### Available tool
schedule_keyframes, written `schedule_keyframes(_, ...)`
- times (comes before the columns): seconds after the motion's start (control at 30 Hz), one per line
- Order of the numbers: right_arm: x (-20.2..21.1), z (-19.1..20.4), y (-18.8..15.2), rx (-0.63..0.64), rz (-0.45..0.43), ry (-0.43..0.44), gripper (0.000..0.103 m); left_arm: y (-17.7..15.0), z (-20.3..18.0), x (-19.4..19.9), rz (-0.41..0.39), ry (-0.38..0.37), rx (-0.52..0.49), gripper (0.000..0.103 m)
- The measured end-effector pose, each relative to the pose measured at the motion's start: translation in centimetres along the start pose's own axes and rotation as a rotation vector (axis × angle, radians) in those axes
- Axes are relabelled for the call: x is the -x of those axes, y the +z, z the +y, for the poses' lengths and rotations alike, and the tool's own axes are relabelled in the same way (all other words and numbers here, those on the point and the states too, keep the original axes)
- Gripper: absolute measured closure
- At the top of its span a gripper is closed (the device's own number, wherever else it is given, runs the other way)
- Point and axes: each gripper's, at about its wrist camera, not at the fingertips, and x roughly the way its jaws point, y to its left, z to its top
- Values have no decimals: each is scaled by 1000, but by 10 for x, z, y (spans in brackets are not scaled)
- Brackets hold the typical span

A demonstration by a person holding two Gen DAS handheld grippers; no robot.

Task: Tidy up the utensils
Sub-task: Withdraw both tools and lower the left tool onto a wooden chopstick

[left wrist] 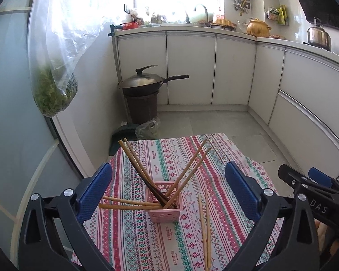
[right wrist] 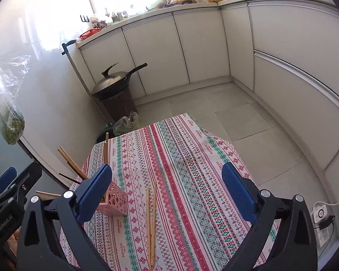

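A small pink lattice holder stands on the striped tablecloth and holds several wooden chopsticks leaning out in all directions, one pair dark. Two loose light chopsticks lie on the cloth just right of the holder. My left gripper is open and empty, hovering above the holder. In the right wrist view the holder sits behind my left finger pad and the loose chopsticks lie between the jaws. My right gripper is open and empty above them; it also shows in the left wrist view.
The table is small, with floor past its far and right edges. A lidded wok sits on a dark bin by the wall. A bag of greens hangs at the left. White cabinets line the room. A power strip lies at right.
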Motion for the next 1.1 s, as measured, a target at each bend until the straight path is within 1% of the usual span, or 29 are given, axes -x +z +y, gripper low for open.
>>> schedule_keyframes(0.1,-4,-16,-4,-35,34,-22,7,0,-9,-2,8,-5,-22,7)
schedule_keyframes(0.17,-5,-36,-6,-102,57,-35,7,-1,-17,-4,21,-28,-40,7)
schedule_keyframes(0.23,-7,-63,-9,-191,80,-46,7,-3,-27,-8,54,-83,-58,7)
schedule_keyframes(0.27,-8,-79,-10,-246,94,-53,7,-5,-33,-13,83,-125,-68,7)
schedule_keyframes(0.33,-10,-108,-10,-360,118,-50,7,-11,-46,-25,159,-217,-73,7)
schedule_keyframes(0.4,-10,-136,-11,-478,134,-26,7,-20,-61,-43,262,-313,-66,7)
schedule_keyframes(0.43,-9,-148,-11,-526,136,-18,7,-27,-71,-55,331,-359,-66,7)
schedule_keyframes(0.5,-7,-166,-11,-589,131,-16,7,-40,-89,-80,442,-403,-77,7)
schedule_keyframes(0.57,-6,-178,-12,-629,131,-12,7,-51,-105,-101,505,-402,-99,7)
schedule_keyframes(0.7,-14,-190,-12,-691,180,63,7,-66,-126,-145,616,-413,-111,8)
schedule_keyframes(0.77,-18,-194,-13,-721,203,99,7,-67,-133,-169,638,-395,-118,8)
schedule_keyframes(0.83,-20,-197,-14,-745,216,119,7,-68,-135,-193,654,-359,-131,8)
schedule_keyframes(0.93,-20,-203,-14,-784,220,144,7,-71,-132,-226,699,-332,-131,11)
schedule_keyframes(0.97,-19,-205,-14,-795,221,152,7,-73,-130,-234,712,-311,-131,14)
schedule_keyframes(1.1,-21,-207,-13,-806,236,174,7,-80,-123,-261,732,-272,-131,17)
